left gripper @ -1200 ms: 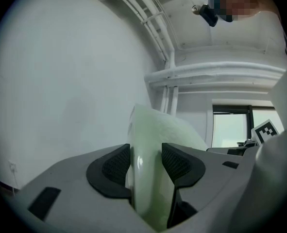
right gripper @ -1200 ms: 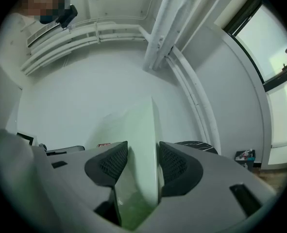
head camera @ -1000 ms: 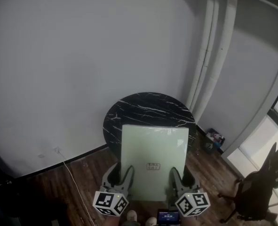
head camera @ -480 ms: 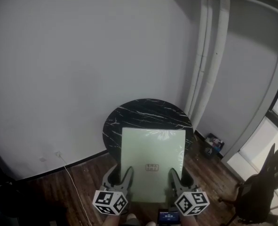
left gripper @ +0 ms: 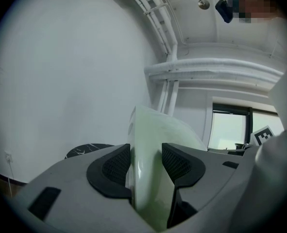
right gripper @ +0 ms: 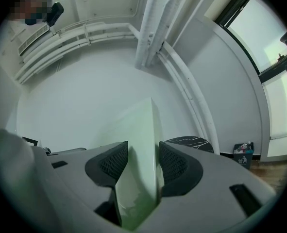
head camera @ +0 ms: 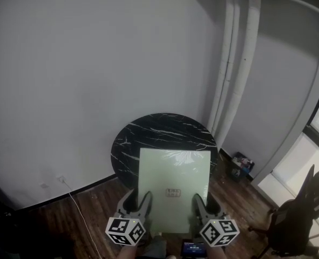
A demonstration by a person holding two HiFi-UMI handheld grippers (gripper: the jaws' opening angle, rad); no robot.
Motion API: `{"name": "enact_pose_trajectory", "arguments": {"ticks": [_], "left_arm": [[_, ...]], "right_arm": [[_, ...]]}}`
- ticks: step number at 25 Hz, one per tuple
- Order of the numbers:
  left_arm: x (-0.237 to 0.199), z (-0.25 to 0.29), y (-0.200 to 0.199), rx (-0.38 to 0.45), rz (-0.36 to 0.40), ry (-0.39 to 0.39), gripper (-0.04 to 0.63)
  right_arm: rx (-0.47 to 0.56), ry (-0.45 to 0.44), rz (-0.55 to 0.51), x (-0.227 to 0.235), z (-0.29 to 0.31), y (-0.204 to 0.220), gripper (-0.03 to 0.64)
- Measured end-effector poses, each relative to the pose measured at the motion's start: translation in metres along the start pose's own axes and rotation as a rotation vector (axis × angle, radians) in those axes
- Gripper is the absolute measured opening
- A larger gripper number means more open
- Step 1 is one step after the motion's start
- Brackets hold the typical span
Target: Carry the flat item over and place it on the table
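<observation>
A pale green flat board [head camera: 174,183] with a small label near its near edge is held level in front of me, its far part over the round black marble table [head camera: 148,131]. My left gripper [head camera: 143,201] is shut on the board's near left edge, and my right gripper [head camera: 197,201] is shut on its near right edge. In the left gripper view the board [left gripper: 150,164] stands edge-on between the ribbed pads [left gripper: 115,165], with the table [left gripper: 87,149] low at left. In the right gripper view the board [right gripper: 142,154] is likewise clamped, and the table [right gripper: 192,142] shows behind.
A grey wall curves behind the table, with white pipes [head camera: 240,63] running up in the corner. A small bin [head camera: 239,165] sits on the wood floor right of the table. A dark office chair [head camera: 297,215] stands by the window at right. A white cable [head camera: 81,215] trails at left.
The table and board have shifted slightly left and the table looks a little nearer in view. Both grippers keep the same hold on the board.
</observation>
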State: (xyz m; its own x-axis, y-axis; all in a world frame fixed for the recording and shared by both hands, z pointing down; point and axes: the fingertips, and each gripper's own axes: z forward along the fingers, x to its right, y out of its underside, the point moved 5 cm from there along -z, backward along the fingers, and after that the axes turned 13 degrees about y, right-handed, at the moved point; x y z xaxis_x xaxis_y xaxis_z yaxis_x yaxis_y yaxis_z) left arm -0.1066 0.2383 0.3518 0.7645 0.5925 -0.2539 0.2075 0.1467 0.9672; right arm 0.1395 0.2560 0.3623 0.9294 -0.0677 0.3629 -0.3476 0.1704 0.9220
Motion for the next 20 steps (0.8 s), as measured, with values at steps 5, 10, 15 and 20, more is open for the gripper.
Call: {"name": "enact_pose_trajectory", "arguments": {"ticks": [5,10,15,20], "left_arm": [[-0.025,0.034,0.001,-0.008,-0.007,0.003,0.207],[-0.056,0.077,-0.011,-0.001,-0.003,0.014,0.206],[-0.095,0.115,-0.028,-0.002,0.001,0.012,0.206],[-0.135,0.151,-0.038,-0.011,0.0,0.015,0.207]], "right_arm": [[-0.006,0.008,0.005,0.006,0.038,-0.004,0.19],[0.006,0.011,0.005,0.008,0.088,-0.017,0.19],[0.005,0.017,0.005,-0.001,0.143,-0.029,0.19],[-0.003,0.032,0.005,-0.008,0.196,-0.033,0.19]]}}
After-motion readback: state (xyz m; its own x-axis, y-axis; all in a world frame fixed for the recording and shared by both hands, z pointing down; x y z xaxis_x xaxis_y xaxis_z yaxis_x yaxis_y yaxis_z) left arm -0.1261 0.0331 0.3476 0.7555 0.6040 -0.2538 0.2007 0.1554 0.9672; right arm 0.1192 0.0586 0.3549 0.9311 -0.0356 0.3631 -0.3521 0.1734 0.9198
